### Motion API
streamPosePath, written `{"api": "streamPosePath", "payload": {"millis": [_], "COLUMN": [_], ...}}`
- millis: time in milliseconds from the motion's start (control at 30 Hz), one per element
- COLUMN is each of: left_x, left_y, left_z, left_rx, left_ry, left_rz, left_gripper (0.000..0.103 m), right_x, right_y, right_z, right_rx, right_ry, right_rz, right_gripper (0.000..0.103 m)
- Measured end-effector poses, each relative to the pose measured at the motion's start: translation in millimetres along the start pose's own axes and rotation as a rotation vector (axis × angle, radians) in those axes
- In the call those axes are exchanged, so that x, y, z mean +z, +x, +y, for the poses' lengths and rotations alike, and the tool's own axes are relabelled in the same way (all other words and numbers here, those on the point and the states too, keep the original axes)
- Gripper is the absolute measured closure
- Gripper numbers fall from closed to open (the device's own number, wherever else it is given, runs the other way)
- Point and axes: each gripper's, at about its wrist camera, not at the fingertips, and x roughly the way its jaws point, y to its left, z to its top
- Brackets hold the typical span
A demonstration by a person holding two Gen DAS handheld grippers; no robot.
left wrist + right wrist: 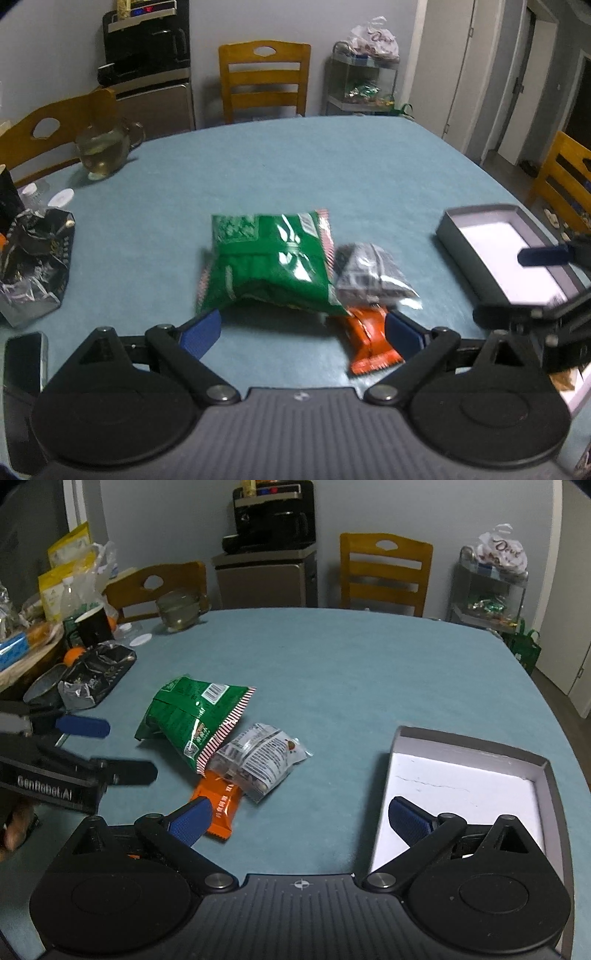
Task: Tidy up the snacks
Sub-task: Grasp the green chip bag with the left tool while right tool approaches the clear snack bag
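Left gripper (301,332) agape – holds nothing; right gripper (299,819) agape; box (539,775) bare

3 snack packs: 1 green bag (192,716), 1 clear pack (260,758), 1 orange pack (218,805); 1 grey box (472,746); 3 chairs (384,572).

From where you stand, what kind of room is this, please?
Most likely a home dining room. Wooden chairs stand around a table with a blue cloth, a glass teapot sits on it, and a black drinks machine stands against the wall.
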Motion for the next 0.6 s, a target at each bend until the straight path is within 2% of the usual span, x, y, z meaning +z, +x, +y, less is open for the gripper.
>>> {"api": "streamPosePath", "payload": {"millis": [600], "left_x": [45], "left_y": [16], "left_z": [22], "left_rx": [-0.001], "left_ry": [0.060], "left_rz": [-0.055], "left_gripper": [0.007], "right_x": [19], "right_y": [24], "right_z": [15], "right_rx": [0.020], "right_ry": [-0.012], "right_rz": [0.020], "right_gripper": [0.000]}}
